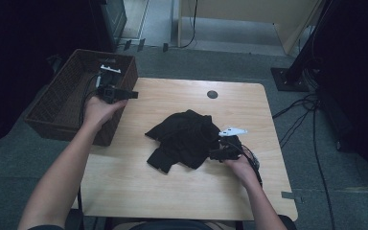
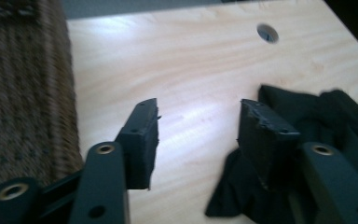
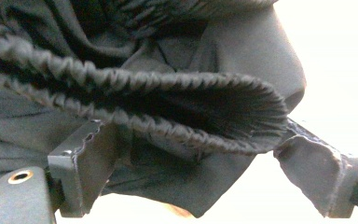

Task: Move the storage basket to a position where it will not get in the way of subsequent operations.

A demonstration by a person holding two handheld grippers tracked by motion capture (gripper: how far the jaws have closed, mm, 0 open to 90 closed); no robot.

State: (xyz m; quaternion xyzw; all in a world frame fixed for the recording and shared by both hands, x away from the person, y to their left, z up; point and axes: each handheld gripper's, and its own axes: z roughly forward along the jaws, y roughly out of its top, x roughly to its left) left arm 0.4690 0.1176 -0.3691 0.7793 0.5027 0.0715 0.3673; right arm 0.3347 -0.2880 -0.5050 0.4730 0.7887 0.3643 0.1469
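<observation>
Black garment (image 1: 187,139), crumpled, mid-table

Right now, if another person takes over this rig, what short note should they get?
Left hand-held gripper: open, holding nothing, above bare table beside the wicker basket.
Right hand-held gripper: jaws apart around the gathered elastic edge of the black garment, not closed on it.
Garment: crumpled at mid-table, outside the basket.
Done: right gripper placed at the garment's right edge.
Left: close on the cloth; likely the next handling follows.

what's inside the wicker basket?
The visible part of the wicker basket floor looks bare. The left gripper and hand cover its near right corner, so that spot cannot be judged.
</observation>
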